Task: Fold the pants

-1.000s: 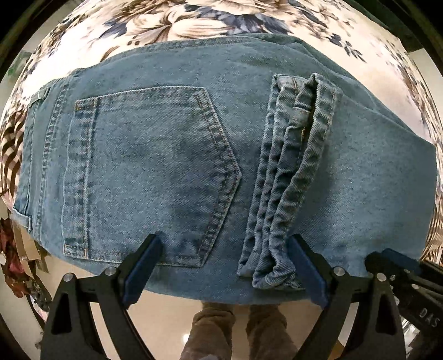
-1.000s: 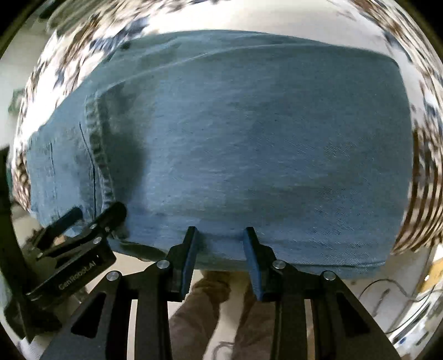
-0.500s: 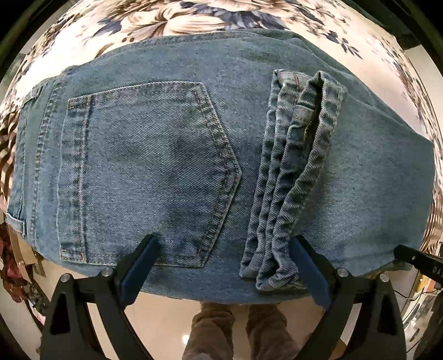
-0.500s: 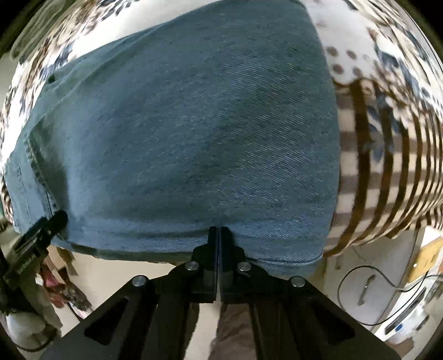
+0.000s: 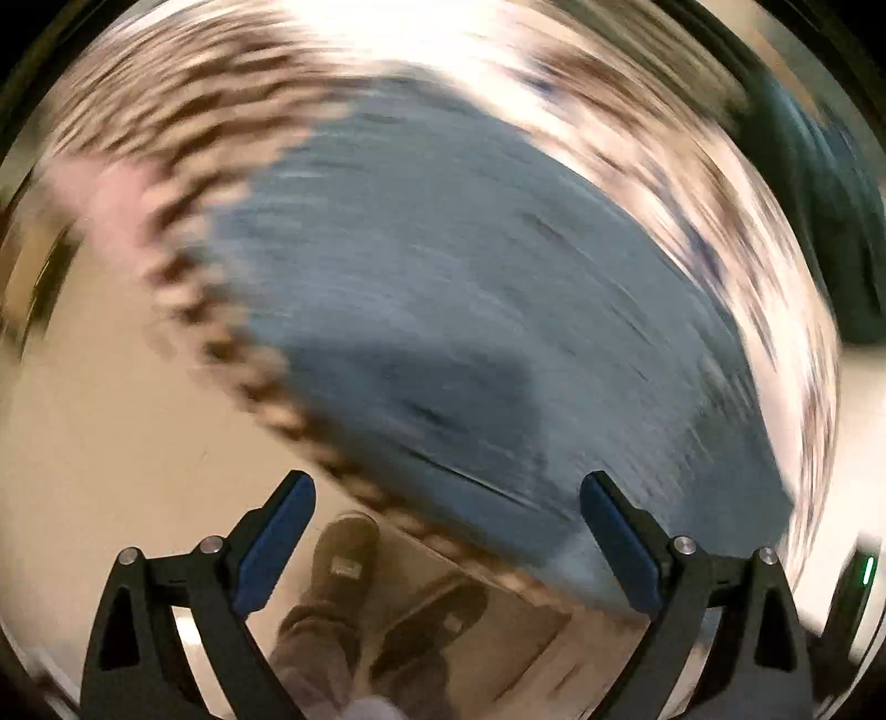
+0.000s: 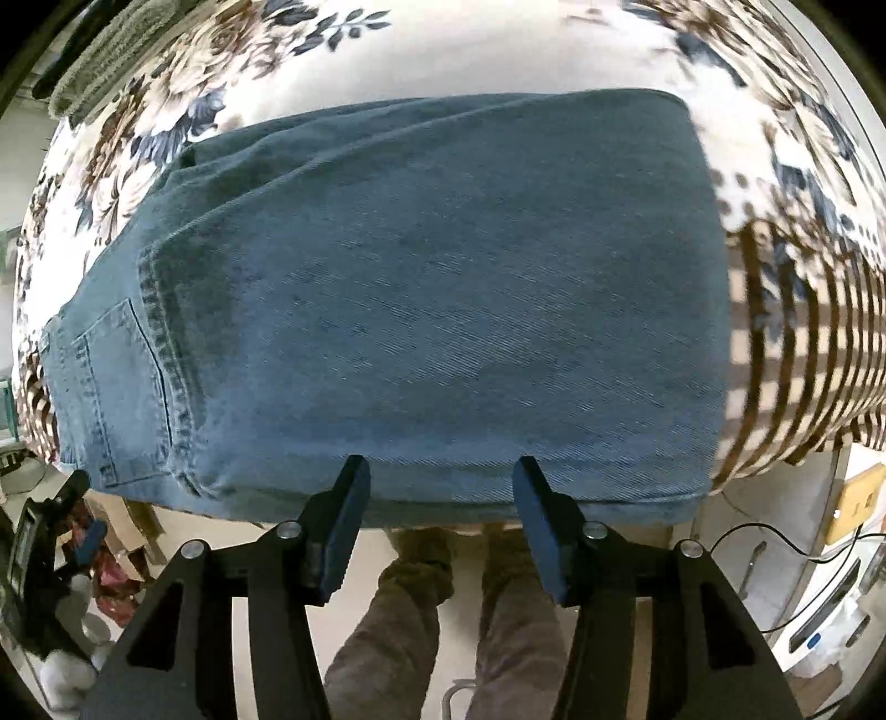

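Left claw point(image 5: 446, 501): hanging wide open with nothing between its blue pads, just off the near edge of the desk; its view is smearing badly.
Jeans point(image 6: 421, 299): lying folded into a thick block on the flowered cloth point(image 6: 498, 50) covering the desk, back pocket point(image 6: 119, 399) showing at the left end, near edge reaching the desk's edge.
Right claw point(image 6: 440, 479): sitting partly open and gripping nothing, fingertips right at the near edge of the jeans.
Shoes point(image 5: 343, 559): standing on the floor below.

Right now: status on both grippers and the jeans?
Left gripper open, empty, view blurred. Right gripper open at near edge of folded jeans on floral cloth. Nothing blocking.
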